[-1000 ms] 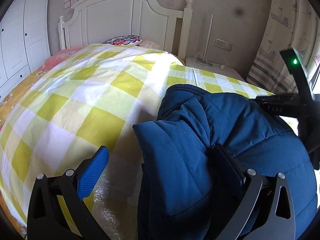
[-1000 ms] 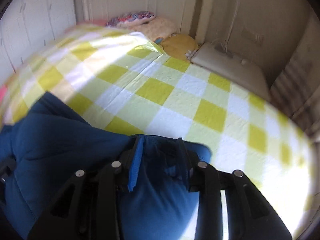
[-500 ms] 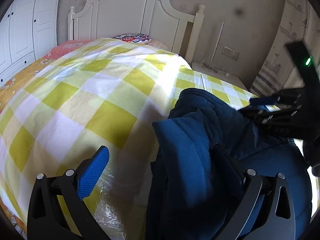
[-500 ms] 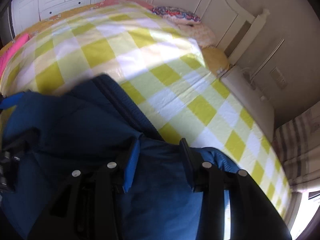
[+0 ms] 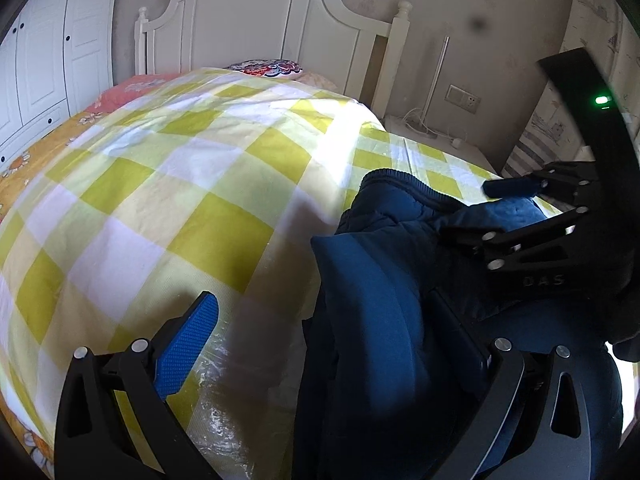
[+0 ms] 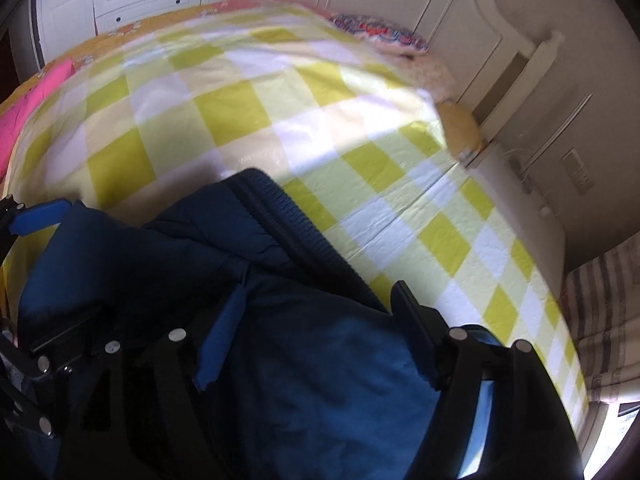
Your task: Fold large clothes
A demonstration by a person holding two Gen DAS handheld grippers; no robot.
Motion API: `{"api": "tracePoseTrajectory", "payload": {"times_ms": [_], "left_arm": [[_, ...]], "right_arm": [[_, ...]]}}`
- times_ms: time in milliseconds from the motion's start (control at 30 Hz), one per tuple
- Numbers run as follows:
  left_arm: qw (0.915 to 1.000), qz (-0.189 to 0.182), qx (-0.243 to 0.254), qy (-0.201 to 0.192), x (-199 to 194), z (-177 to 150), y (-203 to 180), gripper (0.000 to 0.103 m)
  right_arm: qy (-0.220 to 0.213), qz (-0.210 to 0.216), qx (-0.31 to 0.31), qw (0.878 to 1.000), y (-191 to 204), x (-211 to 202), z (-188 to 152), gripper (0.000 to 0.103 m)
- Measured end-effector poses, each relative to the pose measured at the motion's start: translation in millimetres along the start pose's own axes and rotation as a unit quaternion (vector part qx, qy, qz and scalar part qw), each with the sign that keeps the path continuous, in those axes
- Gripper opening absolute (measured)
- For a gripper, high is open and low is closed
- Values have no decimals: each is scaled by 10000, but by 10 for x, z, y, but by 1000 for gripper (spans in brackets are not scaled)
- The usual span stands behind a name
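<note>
Right gripper (image 6: 316,336) newly apart over blue jacket (image 5: 380,320); left gripper (image 5: 328,336) wide apart.

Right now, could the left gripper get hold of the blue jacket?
Probably yes. The left gripper is wide open, and the jacket already bulges between its fingers, against the right-hand one. Nothing lies between them; the right gripper is further along the jacket.

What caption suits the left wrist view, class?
Open left claw over a blue padded jacket on a yellow checked bedspread; right claw alongside.
</note>
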State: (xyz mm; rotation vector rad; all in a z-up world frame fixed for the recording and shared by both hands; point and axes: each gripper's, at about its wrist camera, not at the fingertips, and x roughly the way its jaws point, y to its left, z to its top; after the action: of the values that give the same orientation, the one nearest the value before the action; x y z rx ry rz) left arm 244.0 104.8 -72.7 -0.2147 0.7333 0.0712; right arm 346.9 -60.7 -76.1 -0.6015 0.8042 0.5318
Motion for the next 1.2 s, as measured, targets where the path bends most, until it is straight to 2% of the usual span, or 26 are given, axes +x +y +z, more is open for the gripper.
{"api": "tracePoseTrajectory", "payload": {"times_ms": [33,133,233,300,333,367,400,533,567,633,733,800,867,900,933,1000,1033,1067,1133,1200], "left_arm": [[10000,15,14,-8,-3,-2,-3,99],[10000,16,18,-4,3,0,-6,99],[10000,29,28,-4,4,0,-7,99],[10000,59,49,7,15,3,-13,99],[10000,63,54,24,23,4,-12,99],[10000,50,52,53,35,5,-6,99],[10000,28,49,78,43,4,-3,99],[9997,-162,-9,197,82,15,37,99],[9993,-250,-10,267,99,21,51,99],[9975,-549,60,430,103,51,101,99],[9939,-1002,12,460,-41,39,260,99],[9836,-1674,-253,622,-139,-27,403,99],[9665,-2360,-372,938,-183,-160,484,99],[9605,-2549,-397,1039,-188,-222,498,99],[9537,-2728,-442,1188,-176,-318,512,99],[9437,-2943,-585,1390,-114,-471,550,99],[9376,-3071,-719,1464,-70,-526,585,99],[9347,-3157,-778,1438,-61,-548,615,99],[9345,-3134,-675,1546,-52,-537,596,99],[9324,-3122,-579,1728,-44,-523,566,99]], "right_arm": [[-214,-96,86,9997,-28,-121,-25,74],[-734,-12,671,9950,-267,-459,-142,75],[-740,-293,1191,9897,-590,-536,-311,77],[-376,-95,1644,9856,-819,-334,-491,77],[-154,197,1885,9818,-889,-148,-627,79],[-157,523,2155,9750,-924,-23,-745,80],[-336,631,2299,9706,-943,-4,-823,80],[-495,560,2421,9674,-875,-245,-897,80],[-585,674,2498,9642,-828,-365,-951,81],[-891,1081,2661,9537,-714,-658,-1173,92],[-1071,1510,2890,9393,-590,-953,-1550,96],[-1139,1903,3086,9250,-502,-1100,-1882,100],[-1073,2170,3328,9114,-405,-1143,-2166,100],[-983,2320,3421,9053,-366,-1116,-2260,100],[-942,2589,3533,8940,-321,-1076,-2357,100],[-951,3062,3681,8727,-259,-991,-2460,101],[-921,3188,3718,8670,-228,-937,-2490,101],[-925,3217,3750,8645,-212,-911,-2491,101],[-902,3344,3810,8573,-210,-867,-2491,101],[-858,3370,3798,8572,-212,-852,-2480,101]]}}
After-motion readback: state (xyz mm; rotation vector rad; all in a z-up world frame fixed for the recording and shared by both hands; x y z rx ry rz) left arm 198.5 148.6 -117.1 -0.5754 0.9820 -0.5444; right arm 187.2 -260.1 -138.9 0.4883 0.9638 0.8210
